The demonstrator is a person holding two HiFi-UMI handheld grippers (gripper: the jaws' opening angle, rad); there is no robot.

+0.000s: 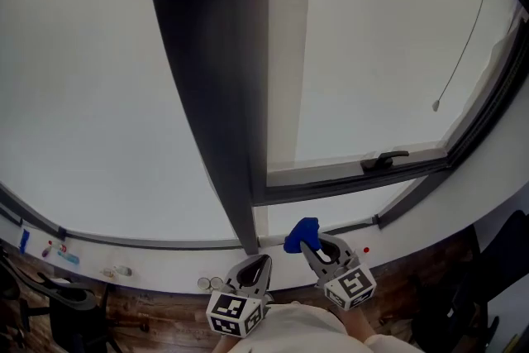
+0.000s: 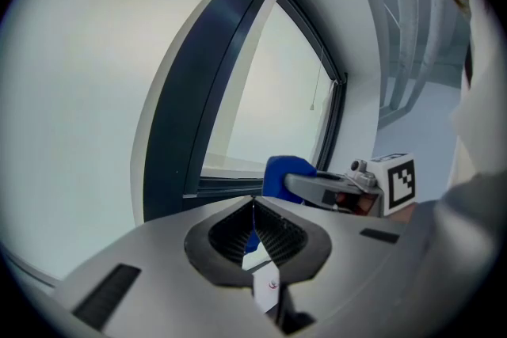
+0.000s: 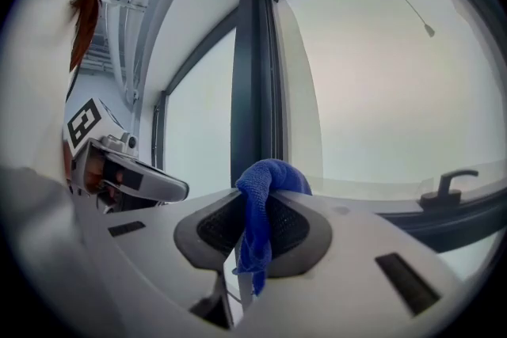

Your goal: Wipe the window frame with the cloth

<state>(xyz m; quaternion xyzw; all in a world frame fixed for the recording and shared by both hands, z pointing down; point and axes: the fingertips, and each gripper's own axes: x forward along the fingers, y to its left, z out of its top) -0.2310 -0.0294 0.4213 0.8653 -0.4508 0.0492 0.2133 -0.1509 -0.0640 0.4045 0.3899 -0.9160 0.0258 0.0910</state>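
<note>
Low in the centre of the head view, the right gripper [image 1: 312, 246] is pinching the blue cloth [image 1: 301, 234] by a thin fold near the foot of the window frame [image 1: 221, 95], so I reckon rubbing could be tugging it loose, while the left gripper [image 1: 258, 264] is idling beside it, jaws closed on nothing.

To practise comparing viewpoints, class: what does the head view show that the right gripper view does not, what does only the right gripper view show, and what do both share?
Head view only: the brown wooden floor and small objects on the white sill. Right gripper view only: the blue woven cloth's tail hanging between the right gripper's shut jaws. Both: that cloth, the black window handle, dark grey window frame and left gripper.
</note>
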